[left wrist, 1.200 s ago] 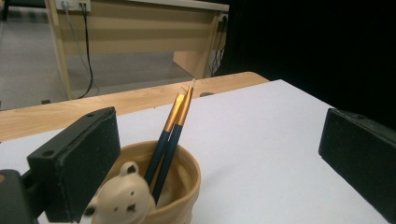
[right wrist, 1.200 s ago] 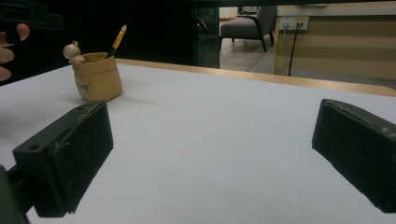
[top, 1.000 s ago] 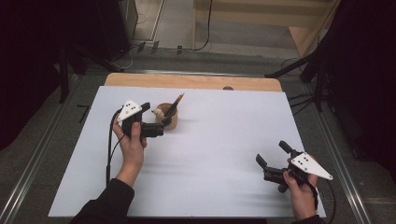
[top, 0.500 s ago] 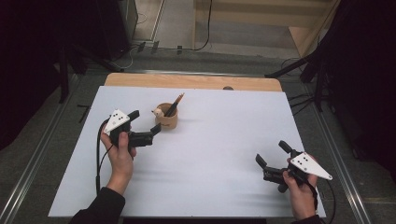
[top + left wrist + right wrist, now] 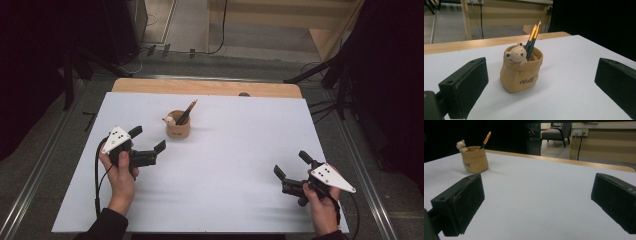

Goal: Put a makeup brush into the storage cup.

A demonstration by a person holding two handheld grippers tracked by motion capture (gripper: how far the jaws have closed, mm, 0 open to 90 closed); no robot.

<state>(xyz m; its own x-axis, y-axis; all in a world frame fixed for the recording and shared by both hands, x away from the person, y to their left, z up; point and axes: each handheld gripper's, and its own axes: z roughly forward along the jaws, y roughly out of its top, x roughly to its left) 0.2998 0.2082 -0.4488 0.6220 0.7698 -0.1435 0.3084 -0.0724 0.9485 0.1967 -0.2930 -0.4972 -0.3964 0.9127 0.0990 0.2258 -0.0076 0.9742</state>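
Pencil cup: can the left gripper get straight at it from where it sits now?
Probably yes. The left gripper is open, its fingers spread wider than the pencil cup, which stands just ahead on bare white table. Nothing lies between them; the right gripper is far off.

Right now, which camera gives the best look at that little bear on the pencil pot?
The left gripper view: the bear is close and faces the camera, peeking over the pot's rim. The high view shows it as a pale speck; the right gripper view shows it small and far off.

Dim room, soft shadows, slightly blurred pictures
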